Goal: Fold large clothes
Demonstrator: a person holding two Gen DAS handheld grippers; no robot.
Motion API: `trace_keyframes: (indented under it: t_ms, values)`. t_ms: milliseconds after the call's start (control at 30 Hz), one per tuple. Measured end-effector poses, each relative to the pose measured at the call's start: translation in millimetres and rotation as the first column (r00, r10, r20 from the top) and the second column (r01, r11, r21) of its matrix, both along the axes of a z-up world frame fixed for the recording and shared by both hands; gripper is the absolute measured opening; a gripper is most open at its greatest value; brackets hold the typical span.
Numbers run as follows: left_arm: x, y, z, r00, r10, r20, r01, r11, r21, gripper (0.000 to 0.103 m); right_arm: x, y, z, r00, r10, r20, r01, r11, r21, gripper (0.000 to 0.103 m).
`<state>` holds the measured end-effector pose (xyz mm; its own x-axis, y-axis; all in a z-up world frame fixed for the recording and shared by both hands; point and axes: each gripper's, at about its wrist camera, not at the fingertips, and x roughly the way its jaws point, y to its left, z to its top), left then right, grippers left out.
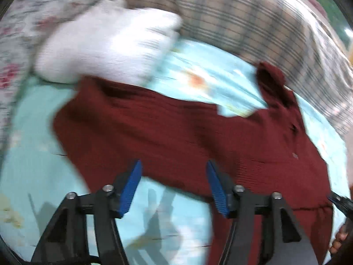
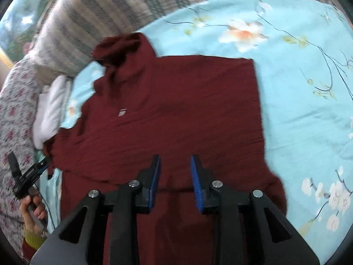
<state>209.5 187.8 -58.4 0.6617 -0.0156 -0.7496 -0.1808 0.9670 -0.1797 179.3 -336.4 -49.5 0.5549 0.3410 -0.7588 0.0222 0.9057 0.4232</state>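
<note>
A dark red knit sweater [image 2: 176, 110] lies spread on the light blue floral bedsheet [image 2: 297, 88], its high collar [image 2: 123, 46] toward the pillows. It also shows in the left wrist view [image 1: 176, 137]. My left gripper [image 1: 174, 167] is open and empty, hovering over the sweater's near edge; in the right wrist view it [image 2: 44, 164] is at the sweater's left edge. My right gripper [image 2: 175, 161] is open and empty above the sweater's lower part; its tip [image 1: 337, 201] shows at the right edge of the left wrist view.
A white folded cloth [image 1: 110, 44] lies beside the sweater's left side. A plaid striped pillow or blanket [image 1: 253, 22] runs along the far edge of the bed, and a red-flowered quilt [image 2: 15, 114] lies on the left.
</note>
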Motion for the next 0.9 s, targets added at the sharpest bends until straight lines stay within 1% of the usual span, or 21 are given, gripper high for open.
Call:
trace_keyframes:
  t_ms: [100,167,200,267,300,333,367,400,433,533,600,667,733,767,833,867,900]
  values:
    - [0.1,24.1,-3.4,0.999,0.041,-0.032,-0.042,0.999,-0.005,0.072,-4.5,12.4,0.8,1.0,0.029,-0.004,-0.029,0.999,0.028,0.034]
    - [8.6,29.1,-7.9,0.998,0.045,-0.047,-0.045,0.999,0.003,0.073,-7.2,22.5,-2.3,0.999,0.048,-0.014,-0.047,0.998,0.039,0.034]
    - [13.9,31.2,-11.0,0.997,0.05,-0.057,-0.049,0.999,0.02,0.076,-9.0,28.0,-4.4,0.998,0.06,-0.019,-0.059,0.997,0.044,0.034]
    - [29.0,35.0,-24.2,0.99,0.089,-0.109,-0.082,0.994,0.069,0.076,-10.7,38.5,-5.3,0.996,0.086,-0.022,-0.085,0.995,0.051,0.034]
    - [35.1,38.6,-31.2,0.985,0.105,-0.137,-0.096,0.992,0.076,0.07,-11.9,42.8,-4.4,0.995,0.096,-0.023,-0.095,0.994,0.056,0.034]
    - [38.8,41.1,-36.7,0.982,0.108,-0.152,-0.099,0.993,0.068,0.05,-10.9,48.6,-4.4,0.994,0.105,-0.023,-0.103,0.993,0.06,0.034]
    - [40.7,46.3,-41.6,0.982,0.103,-0.159,-0.097,0.994,0.046,0.038,-12.0,52.2,-2.8,0.993,0.115,-0.021,-0.113,0.992,0.061,0.034]
    - [39.5,48.7,-42.3,0.983,0.102,-0.152,-0.097,0.994,0.042,0.016,-12.9,54.8,-0.5,0.993,0.121,-0.017,-0.12,0.991,0.059,0.034]
    - [36.5,51.5,-41.4,0.985,0.095,-0.141,-0.09,0.995,0.036,0.005,-14.1,56.4,1.7,0.992,0.126,-0.011,-0.125,0.99,0.058,0.034]
    - [24.7,53.5,-33.0,0.991,0.075,-0.107,-0.076,0.997,-0.001,0.002,-13.8,58.1,6.5,0.992,0.128,-0.001,-0.127,0.99,0.059,0.034]
    - [17.0,48.4,-23.1,0.996,0.046,-0.078,-0.049,0.998,-0.035,0.002,-14.0,57.3,9.3,0.992,0.122,0.01,-0.122,0.991,0.061,0.034]
    - [8.9,36.3,-8.6,0.999,-0.004,-0.047,-0.001,0.995,-0.099,0.002,-14.9,57.6,11.0,0.993,0.117,0.017,-0.118,0.991,0.069,0.034]
    - [3.2,11.2,10.9,0.997,-0.08,-0.001,0.079,0.984,-0.158,0.002,-16.1,57.6,11.7,0.992,0.123,0.022,-0.125,0.989,0.084,0.034]
    - [2.5,-1.0,18.0,0.994,-0.113,0.015,0.114,0.979,-0.17,0.002,-16.9,57.3,12.6,0.992,0.123,0.025,-0.125,0.988,0.088,0.034]
    - [1.5,-37.9,34.9,0.977,-0.207,0.054,0.213,0.957,-0.195,0.002,-20.3,52.1,13.8,0.993,0.11,0.031,-0.113,0.988,0.101,0.034]
    - [2.4,-62.6,42.9,0.961,-0.268,0.071,0.277,0.938,-0.208,0.002,-21.7,49.3,14.3,0.994,0.101,0.033,-0.104,0.989,0.105,0.034]
    - [3.7,-79.2,47.1,0.948,-0.308,0.082,0.319,0.923,-0.218,0.002,-24.1,44.9,14.9,0.995,0.091,0.035,-0.094,0.989,0.111,0.034]
